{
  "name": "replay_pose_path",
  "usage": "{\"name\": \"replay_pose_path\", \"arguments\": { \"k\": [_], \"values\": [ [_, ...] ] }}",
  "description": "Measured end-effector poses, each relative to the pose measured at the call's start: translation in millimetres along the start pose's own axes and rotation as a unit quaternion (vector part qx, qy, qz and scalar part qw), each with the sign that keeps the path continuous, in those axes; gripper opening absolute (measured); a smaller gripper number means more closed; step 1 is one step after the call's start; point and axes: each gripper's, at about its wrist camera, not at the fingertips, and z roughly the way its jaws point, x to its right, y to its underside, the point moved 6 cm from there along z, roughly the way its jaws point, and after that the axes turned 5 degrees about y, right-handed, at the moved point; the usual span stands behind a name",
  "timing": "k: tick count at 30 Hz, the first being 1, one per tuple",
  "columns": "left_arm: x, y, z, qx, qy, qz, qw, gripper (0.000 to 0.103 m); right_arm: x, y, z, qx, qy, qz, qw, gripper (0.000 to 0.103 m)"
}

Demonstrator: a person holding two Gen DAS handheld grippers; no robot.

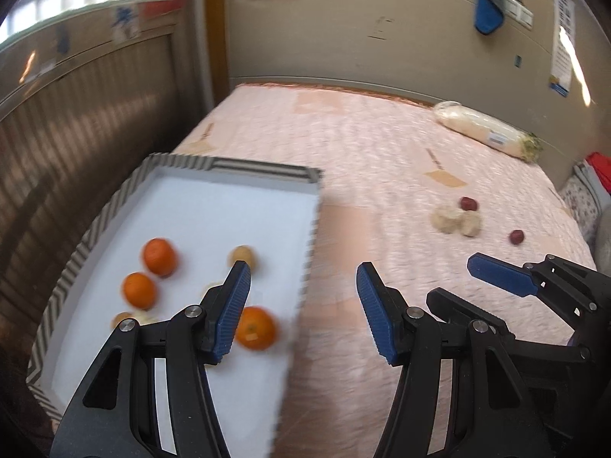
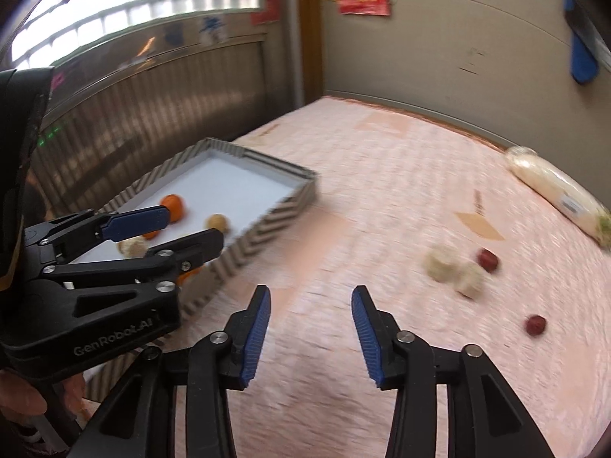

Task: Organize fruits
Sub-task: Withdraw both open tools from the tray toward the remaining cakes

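The left gripper [image 1: 303,280] is hovering with its jaws spread wide and nothing between them, its left finger over the tray [image 1: 244,170] and its right finger over the pink bed [image 1: 343,133]; the tray is lying to the gripper's left and ahead, its long axis running away from the gripper toward the far wall; inside it three oranges are sitting, one [image 1: 255,327] just beside the left finger, two more [image 1: 159,256] [image 1: 139,291] further to the left, and a pale round fruit [image 1: 241,256] is lying just ahead of that fingertip; the right gripper [image 2: 311,294] is hanging over the bedspread with its jaws likewise parted wide and empty, pointing forward along the bed and tilted down; ahead of it and to its right two pale lumpy fruits [image 2: 456,271] are lying touching each other, with a small dark red fruit [image 2: 488,259] just beyond them and another red fruit [image 2: 535,325] nearer and further right, apart from the rest; a long bagged vegetable [image 2: 557,194] is lying far ahead on the right near the wall, its long axis slanting from the wall toward the right edge of the bed; motion blur is softening the fruit outlines in both views.
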Motion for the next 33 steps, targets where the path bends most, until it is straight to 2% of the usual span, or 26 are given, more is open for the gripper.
{"name": "replay_pose_path", "arguments": {
  "k": [11, 17, 23, 30, 33],
  "values": [
    [65.4, -17.2, 30.6, -0.019, 0.043, 0.042, 0.9980, 0.058, 100.5, 23.2, -8.8, -0.011, 0.045, 0.072, 0.996, 0.044],
    [90.0, -21.9, 60.9, -0.044, 0.061, 0.051, 0.9959, 0.058, 144.3, 35.2, -3.5, -0.028, 0.069, 0.097, 0.993, 0.045],
    [99.7, -23.3, 80.4, -0.061, 0.053, 0.052, 0.9953, 0.058, 148.8, 29.0, 8.6, -0.023, 0.045, 0.097, 0.994, 0.045],
    [87.3, -28.7, 90.0, -0.063, 0.027, 0.037, 0.9969, 0.058, 140.5, 10.1, 39.8, -0.026, 0.021, 0.094, 0.995, 0.045],
    [83.2, -31.7, 94.1, -0.065, 0.029, 0.027, 0.9971, 0.058, 143.0, 2.6, 51.6, -0.028, 0.019, 0.097, 0.995, 0.045]
  ]
}}
